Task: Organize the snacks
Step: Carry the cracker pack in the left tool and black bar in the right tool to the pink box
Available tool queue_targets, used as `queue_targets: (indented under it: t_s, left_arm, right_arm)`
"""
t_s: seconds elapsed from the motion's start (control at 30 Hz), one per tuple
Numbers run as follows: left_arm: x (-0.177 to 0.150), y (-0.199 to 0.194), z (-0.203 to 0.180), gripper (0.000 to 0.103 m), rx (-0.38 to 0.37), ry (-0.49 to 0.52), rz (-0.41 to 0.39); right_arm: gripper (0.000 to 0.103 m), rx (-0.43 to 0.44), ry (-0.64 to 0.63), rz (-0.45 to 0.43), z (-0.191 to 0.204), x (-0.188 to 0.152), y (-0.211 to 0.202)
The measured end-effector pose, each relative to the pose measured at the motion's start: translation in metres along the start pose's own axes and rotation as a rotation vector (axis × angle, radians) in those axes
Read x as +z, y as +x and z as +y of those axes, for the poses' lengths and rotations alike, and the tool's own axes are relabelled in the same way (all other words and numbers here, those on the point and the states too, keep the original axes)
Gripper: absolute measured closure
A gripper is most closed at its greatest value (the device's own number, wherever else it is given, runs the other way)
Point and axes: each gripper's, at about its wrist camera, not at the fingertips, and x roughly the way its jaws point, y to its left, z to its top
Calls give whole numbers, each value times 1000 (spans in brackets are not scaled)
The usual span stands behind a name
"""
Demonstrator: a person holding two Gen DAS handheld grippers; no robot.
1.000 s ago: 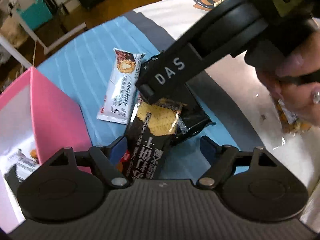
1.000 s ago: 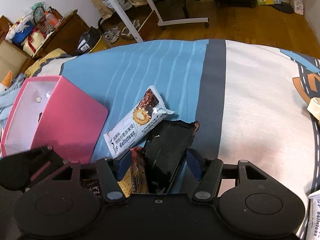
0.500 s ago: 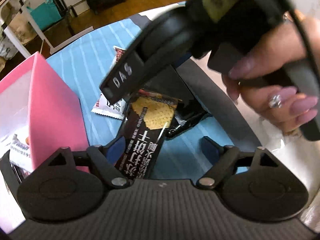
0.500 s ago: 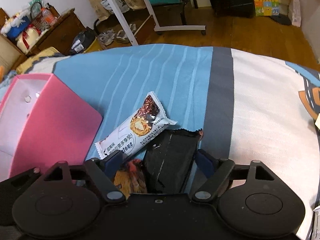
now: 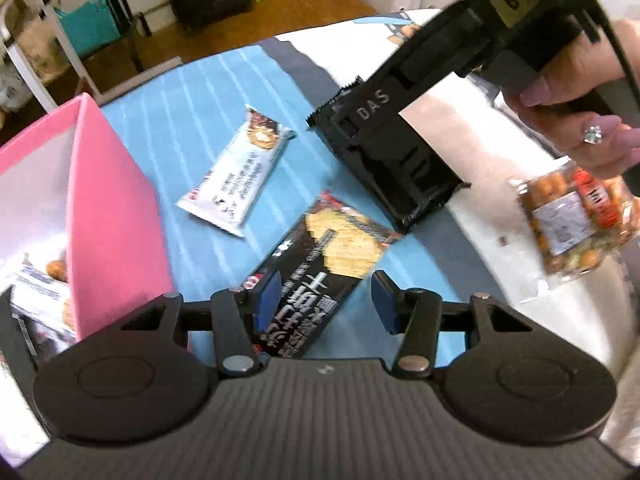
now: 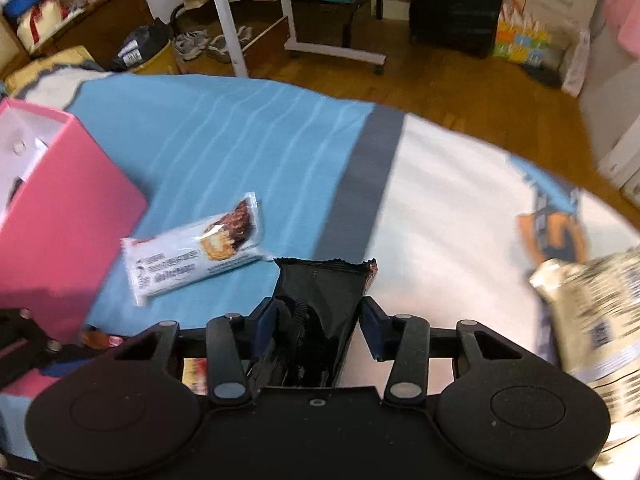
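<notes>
My right gripper (image 6: 318, 314) is shut on a black snack packet (image 6: 320, 300) and holds it lifted above the bed; it also shows in the left wrist view (image 5: 384, 160) beside the right tool. My left gripper (image 5: 326, 300) is open, its fingers either side of a black cracker packet (image 5: 320, 256) lying on the blue cover. A white wafer bar (image 5: 236, 172) (image 6: 192, 256) lies flat beside the pink box (image 5: 112, 208) (image 6: 68, 224), which holds several snacks.
A clear pack of nuts (image 5: 576, 220) lies on the white part of the cover. A cream snack bag (image 6: 592, 312) lies at the right. Beyond the bed edge are wood floor, a white rack leg (image 6: 336, 46) and a black case (image 6: 456, 4).
The right gripper closed on the black packet and lifted it up and to the right, off the cracker packet. The left gripper stayed open over the cracker packet.
</notes>
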Motion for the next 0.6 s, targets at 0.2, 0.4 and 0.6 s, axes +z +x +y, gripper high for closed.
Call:
queue_targets:
  t_s: [0.2, 0.4, 0.6]
  left_arm:
    - [10, 5, 7, 48, -20, -16, -9]
    - [16, 24, 6, 22, 80, 83, 12]
    - [16, 39, 11, 16, 47, 49, 63]
  right_arm:
    - [24, -56, 56, 23, -15, -2, 0]
    - [24, -35, 100, 53, -10, -3, 0]
    - [25, -36, 7, 113, 15, -12, 9]
